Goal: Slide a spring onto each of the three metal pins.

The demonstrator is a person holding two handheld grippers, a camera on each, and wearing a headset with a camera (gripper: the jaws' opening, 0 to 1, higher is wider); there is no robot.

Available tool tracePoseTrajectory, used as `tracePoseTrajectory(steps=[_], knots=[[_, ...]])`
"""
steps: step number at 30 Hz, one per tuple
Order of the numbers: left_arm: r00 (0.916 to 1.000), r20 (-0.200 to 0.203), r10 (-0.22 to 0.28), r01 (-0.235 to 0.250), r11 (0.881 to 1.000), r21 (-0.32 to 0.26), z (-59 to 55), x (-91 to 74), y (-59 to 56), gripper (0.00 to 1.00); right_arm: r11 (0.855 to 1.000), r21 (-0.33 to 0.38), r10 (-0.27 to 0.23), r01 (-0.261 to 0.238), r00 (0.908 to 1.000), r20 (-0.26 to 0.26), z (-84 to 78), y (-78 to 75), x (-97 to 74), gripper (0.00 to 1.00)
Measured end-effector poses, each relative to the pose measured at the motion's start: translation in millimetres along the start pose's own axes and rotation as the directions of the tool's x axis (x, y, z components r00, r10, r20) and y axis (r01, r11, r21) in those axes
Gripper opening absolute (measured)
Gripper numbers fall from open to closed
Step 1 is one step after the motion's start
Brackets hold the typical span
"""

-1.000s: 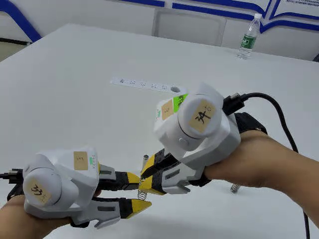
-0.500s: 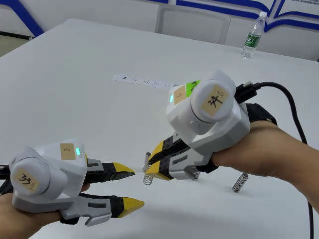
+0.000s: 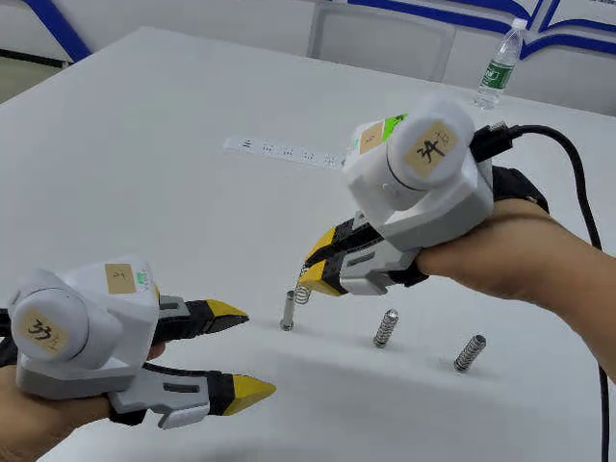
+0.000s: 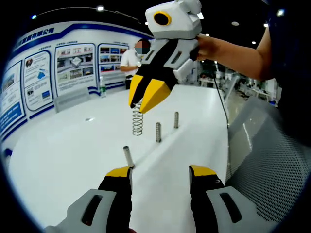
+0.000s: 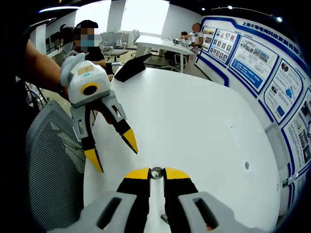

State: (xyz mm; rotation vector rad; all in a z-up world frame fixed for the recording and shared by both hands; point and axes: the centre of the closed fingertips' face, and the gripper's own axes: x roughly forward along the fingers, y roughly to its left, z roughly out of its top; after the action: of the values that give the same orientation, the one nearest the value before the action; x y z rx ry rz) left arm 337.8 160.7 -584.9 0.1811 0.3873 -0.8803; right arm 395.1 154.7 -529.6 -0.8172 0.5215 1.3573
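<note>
White table [image 3: 144,173] carries a power strip [image 3: 284,152] and a water bottle [image 3: 500,67] toward its far side; three pins stand in a row nearer the person; the middle pin [image 3: 386,328] and end pin [image 3: 470,352] stand spring-clad; the bare pin [image 3: 287,311] is leftmost. Right gripper [image 3: 306,284] has its jaws pinched narrow on a loose spring [image 3: 302,294], which hangs from the tips just above and beside the bare pin, seemingly clear of its top. Left gripper [image 3: 245,351] sits low at the left, near that pin; its jaws are spread wide, holding nothing.
</note>
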Motion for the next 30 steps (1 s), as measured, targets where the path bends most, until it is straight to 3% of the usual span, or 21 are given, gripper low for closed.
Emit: tracePoseTrajectory(steps=[8,30], knots=[[1.0,0.001,0.007,-0.007,1.0,-0.014,-0.2,-0.3,1.5,0.51,1.0,0.022,-0.01,0.011,0.9998,-0.016,-5.5,-12.8,15.2,0.11],[0.9997,0.0,0.024,-0.024,0.999,-0.047,-6.3,-1.6,7.0,0.56,0.999,0.047,0.019,-0.017,0.9989,-0.043,-16.2,-14.4,35.2,0.11]])
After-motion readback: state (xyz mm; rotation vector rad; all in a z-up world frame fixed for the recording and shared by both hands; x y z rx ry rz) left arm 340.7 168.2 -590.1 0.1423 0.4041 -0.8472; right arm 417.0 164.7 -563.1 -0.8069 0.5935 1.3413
